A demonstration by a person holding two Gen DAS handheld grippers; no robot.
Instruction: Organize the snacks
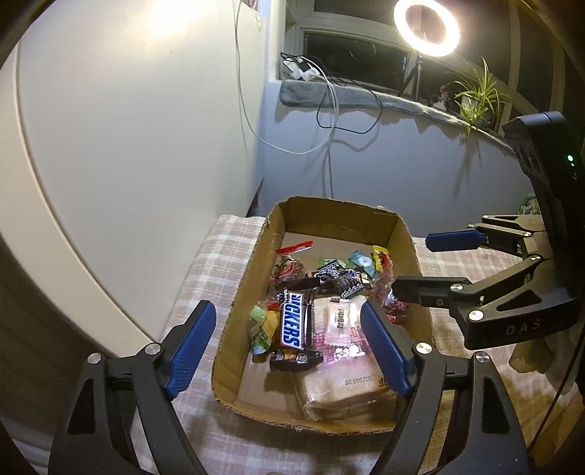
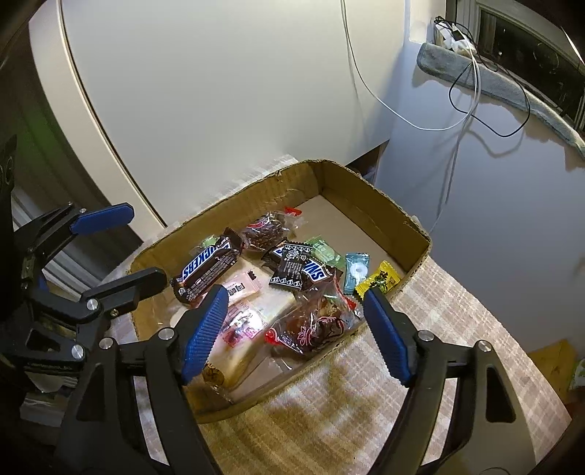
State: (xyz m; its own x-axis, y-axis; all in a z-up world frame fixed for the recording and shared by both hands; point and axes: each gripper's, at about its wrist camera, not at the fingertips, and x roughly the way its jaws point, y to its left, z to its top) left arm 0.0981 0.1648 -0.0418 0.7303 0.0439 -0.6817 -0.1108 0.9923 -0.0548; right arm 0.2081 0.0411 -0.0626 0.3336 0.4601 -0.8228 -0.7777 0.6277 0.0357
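A shallow cardboard box (image 1: 248, 277) (image 2: 387, 204) sits on a checked cloth and holds several snacks. A Snickers bar (image 1: 294, 323) (image 2: 206, 265) lies on a pink packet (image 1: 338, 321) (image 2: 243, 287). A pale bread pack (image 1: 351, 394) lies at the near end. A red-brown wrapped cake (image 2: 314, 321), a second Snickers (image 2: 316, 272), a blue mint (image 2: 356, 272) and a yellow candy (image 2: 380, 281) lie there too. My left gripper (image 1: 289, 343) hovers open over the box's near end. My right gripper (image 2: 292, 325) is open and empty above the box; it also shows in the left wrist view (image 1: 420, 263).
The checked cloth (image 2: 438, 329) covers the table around the box. A white rounded panel (image 1: 128, 146) stands behind on the left. Cables (image 1: 329, 120) hang from the windowsill. A ring light (image 1: 426, 27) and a plant (image 1: 475, 98) stand at the back right.
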